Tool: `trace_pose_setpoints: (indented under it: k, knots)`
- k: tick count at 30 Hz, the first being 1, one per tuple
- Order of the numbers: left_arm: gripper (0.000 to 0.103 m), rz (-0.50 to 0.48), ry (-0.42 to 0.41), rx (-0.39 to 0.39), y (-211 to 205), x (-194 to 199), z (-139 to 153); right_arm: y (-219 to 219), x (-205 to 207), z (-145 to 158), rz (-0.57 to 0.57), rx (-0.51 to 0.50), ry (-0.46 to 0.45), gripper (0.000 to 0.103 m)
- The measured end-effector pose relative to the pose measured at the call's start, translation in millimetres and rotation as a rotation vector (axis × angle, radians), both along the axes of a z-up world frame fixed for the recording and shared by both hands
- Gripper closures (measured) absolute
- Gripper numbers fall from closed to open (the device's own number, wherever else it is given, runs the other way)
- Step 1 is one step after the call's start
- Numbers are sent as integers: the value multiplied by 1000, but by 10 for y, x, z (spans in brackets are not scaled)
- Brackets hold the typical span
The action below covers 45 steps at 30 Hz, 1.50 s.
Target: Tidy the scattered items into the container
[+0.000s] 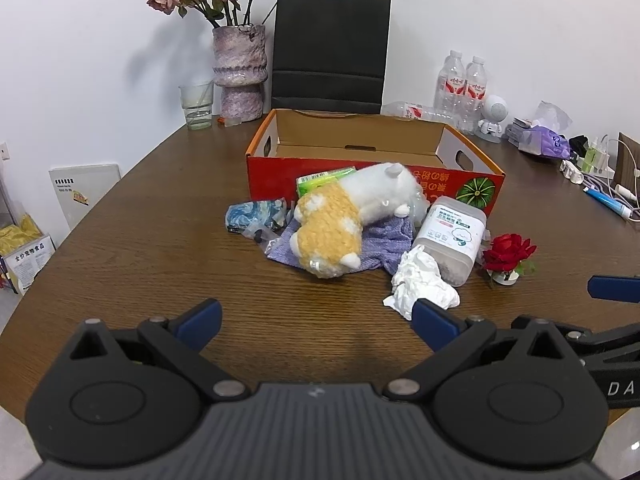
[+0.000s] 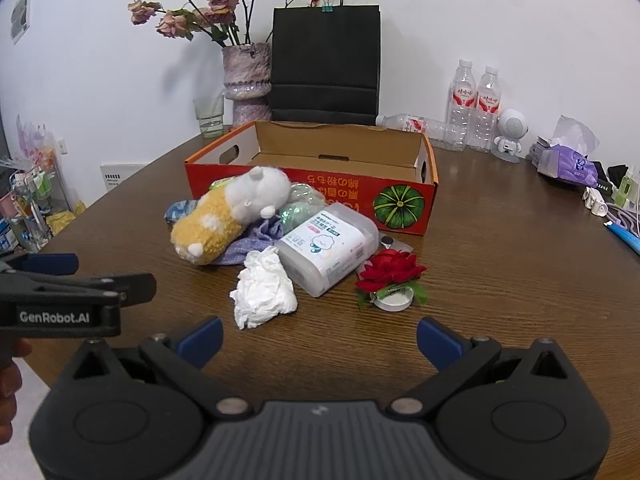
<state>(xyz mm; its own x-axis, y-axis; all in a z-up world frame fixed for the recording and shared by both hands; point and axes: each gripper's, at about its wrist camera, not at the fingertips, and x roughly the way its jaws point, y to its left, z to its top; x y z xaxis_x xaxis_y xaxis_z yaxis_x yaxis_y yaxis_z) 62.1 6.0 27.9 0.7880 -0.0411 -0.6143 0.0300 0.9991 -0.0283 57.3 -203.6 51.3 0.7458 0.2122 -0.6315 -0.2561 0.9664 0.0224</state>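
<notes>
Left wrist view
Your left gripper (image 1: 316,320): fingers spread wide, holding nothing, bare table (image 1: 160,240) between them.
Crumpled tissue (image 1: 424,280): just past your right fingertip (image 1: 434,324).
Plush toy (image 1: 348,220): ahead, lying on a purple cloth (image 1: 388,242).
Cardboard box (image 1: 372,160): beyond the pile, top open.

Right wrist view
Your right gripper (image 2: 320,340): fingers wide, holding nothing.
Wipes tub (image 2: 330,246): ahead, on its side.
Red rose (image 2: 390,270): ahead-right, open wood beyond.
</notes>
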Motion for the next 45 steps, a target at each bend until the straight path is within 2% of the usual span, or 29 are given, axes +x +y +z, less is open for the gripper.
trace_pose_setpoints:
  k: [17,24,28,30,33,35,36,37,38,39,41,45]
  knots:
    - [0,-2,-20,22,-29,89,4,-62,45,-42,2,-22,-33,0]
    - [0,27,-40,98,-65,543,-72,-228,430,-170,-37,-37,-44,0]
    - [0,47,-26,137,-56,875,-167,-334,744,-275,-63,-81,-46,2]
    - [0,41,-5,145,-67,1033,-233,-379,910,-340,-66,-92,-20,8]
    - [0,12,17,149,-114,1241,-339,-398,1112,-431,-42,-84,22,11]
    - [8,-10,20,167,-162,1340,-411,-378,1203,-488,-21,-91,35,17]
    - [12,-20,25,169,-175,1372,-445,-367,1237,-512,-7,-91,39,23]
    - [24,-36,33,153,-173,1396,-473,-359,1262,-530,7,-87,43,27]
    - [41,-61,40,118,-155,1405,-491,-356,1279,-544,22,-78,47,37]
    - [45,-86,46,71,-122,1405,-499,-359,1287,-550,36,-67,51,41]
    - [47,-102,33,21,-58,1363,-482,-386,1272,-542,58,-38,46,42]
    - [47,-151,-56,5,14,1179,-353,-431,1168,-435,90,-13,-1,47]
